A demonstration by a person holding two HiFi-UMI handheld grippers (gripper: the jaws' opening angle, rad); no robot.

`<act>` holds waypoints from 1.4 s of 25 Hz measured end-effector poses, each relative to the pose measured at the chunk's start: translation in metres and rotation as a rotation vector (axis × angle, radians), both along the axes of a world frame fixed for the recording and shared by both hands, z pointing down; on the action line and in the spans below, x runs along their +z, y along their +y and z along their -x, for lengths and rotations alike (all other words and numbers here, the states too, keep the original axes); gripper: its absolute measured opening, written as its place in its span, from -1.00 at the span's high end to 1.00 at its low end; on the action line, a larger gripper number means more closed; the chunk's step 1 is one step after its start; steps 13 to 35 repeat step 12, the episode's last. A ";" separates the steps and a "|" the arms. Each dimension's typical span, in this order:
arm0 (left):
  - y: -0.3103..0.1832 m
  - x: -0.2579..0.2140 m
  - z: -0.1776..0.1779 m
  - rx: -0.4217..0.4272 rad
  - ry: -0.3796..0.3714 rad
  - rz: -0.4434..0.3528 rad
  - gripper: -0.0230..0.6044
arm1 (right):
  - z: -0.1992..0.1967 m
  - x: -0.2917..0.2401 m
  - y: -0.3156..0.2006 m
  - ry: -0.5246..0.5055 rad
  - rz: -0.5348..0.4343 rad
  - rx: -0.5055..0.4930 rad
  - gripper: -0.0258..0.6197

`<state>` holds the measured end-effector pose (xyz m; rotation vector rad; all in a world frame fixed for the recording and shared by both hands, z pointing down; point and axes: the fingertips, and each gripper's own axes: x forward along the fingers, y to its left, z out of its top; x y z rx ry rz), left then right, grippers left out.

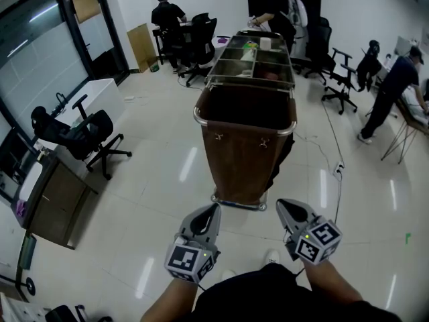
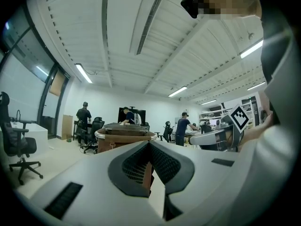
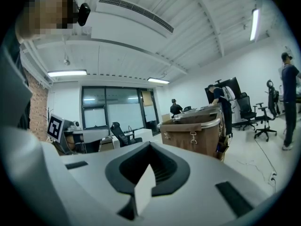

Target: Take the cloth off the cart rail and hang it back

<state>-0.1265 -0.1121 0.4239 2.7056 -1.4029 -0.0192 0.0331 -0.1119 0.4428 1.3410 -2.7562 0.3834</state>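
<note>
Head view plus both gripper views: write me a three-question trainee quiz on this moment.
1. True or false: the left tool touches the cart.
2. The cart's near end is mostly: A) brown B) white C) green
3. Fill in: the jaws of the left tool and the right tool are both ____.
Key: 1 false; 2 A; 3 shut.

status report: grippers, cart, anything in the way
Left gripper and right gripper both shut, empty, short of the cart. No cloth made out on its rail. Nothing in the way.
</note>
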 end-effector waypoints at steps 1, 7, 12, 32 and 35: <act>0.000 0.001 0.002 -0.001 -0.004 -0.002 0.93 | 0.000 0.000 0.001 0.000 0.001 0.000 0.89; -0.003 -0.002 0.002 0.004 -0.017 -0.014 0.93 | 0.001 -0.003 0.000 0.003 -0.012 0.005 0.89; -0.003 -0.002 -0.003 0.019 -0.017 -0.017 0.93 | 0.000 -0.007 0.002 0.004 -0.025 0.007 0.89; -0.003 -0.002 -0.003 0.019 -0.017 -0.017 0.93 | 0.000 -0.007 0.002 0.004 -0.025 0.007 0.89; -0.003 -0.002 -0.003 0.019 -0.017 -0.017 0.93 | 0.000 -0.007 0.002 0.004 -0.025 0.007 0.89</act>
